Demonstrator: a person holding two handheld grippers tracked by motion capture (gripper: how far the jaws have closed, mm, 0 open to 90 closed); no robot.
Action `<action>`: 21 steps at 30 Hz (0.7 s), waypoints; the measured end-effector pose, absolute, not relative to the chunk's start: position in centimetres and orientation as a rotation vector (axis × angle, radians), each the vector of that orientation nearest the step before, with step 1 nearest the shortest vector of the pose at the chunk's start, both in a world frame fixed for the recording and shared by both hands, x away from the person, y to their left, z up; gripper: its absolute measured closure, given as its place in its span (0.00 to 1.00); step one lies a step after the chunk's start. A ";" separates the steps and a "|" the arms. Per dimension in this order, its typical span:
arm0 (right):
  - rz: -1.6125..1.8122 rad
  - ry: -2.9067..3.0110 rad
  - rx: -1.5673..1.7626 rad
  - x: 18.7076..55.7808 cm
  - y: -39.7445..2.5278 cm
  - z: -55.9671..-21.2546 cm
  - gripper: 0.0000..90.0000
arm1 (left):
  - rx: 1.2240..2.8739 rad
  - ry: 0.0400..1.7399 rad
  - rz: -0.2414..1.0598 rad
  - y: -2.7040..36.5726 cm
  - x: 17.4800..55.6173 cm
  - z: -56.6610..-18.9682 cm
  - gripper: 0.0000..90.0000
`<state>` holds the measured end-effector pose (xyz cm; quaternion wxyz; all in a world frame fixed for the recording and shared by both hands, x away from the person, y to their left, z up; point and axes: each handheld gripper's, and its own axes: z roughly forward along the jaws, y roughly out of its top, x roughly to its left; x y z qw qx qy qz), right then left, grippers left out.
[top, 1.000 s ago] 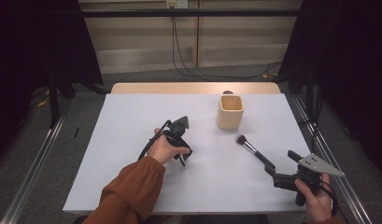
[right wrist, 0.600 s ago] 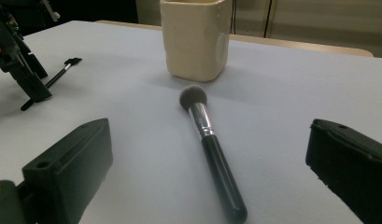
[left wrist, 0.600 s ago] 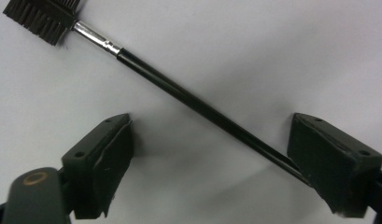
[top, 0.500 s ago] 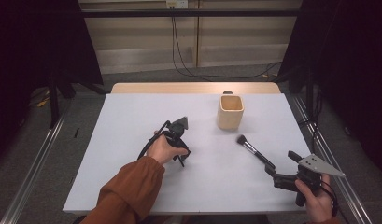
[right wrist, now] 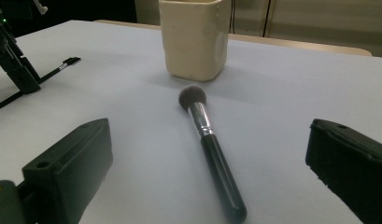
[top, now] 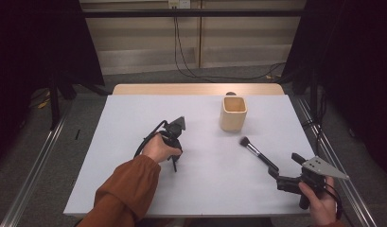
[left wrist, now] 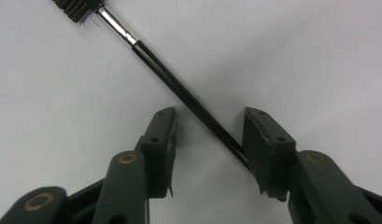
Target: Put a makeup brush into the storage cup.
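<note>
The left gripper (top: 174, 163) points down at the tabletop (top: 134, 118), fingers (left wrist: 160, 140) parted. The right gripper (top: 285, 166) sits low near the right edge, fingers (right wrist: 72, 163) spread wide.

A cream square cup (top: 233, 113) is seen upright on the white tabletop (top: 134, 113), toward its far right. Black cables (top: 184, 52) are seen hanging down the wall behind and trailing over the grey floor (top: 44, 137). Dark curtains (top: 37, 42) are hung at both sides.
</note>
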<state>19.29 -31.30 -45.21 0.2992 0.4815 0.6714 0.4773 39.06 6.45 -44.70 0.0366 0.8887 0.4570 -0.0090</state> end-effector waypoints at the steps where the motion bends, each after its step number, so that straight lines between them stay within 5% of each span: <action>1: 1.268 1.785 1.279 19.3 -31.3 -45.2 0.00 | 2.729 1.401 -0.029 6.5 39.0 -44.7 0.64; 13: 1.265 1.783 1.274 19.3 -31.3 -45.2 0.00 | 2.754 1.388 -0.089 7.6 39.4 -44.6 0.91; 21: 1.262 1.790 1.274 19.2 -31.2 -45.2 0.00 | 2.761 1.378 -0.145 8.1 39.4 -44.7 0.95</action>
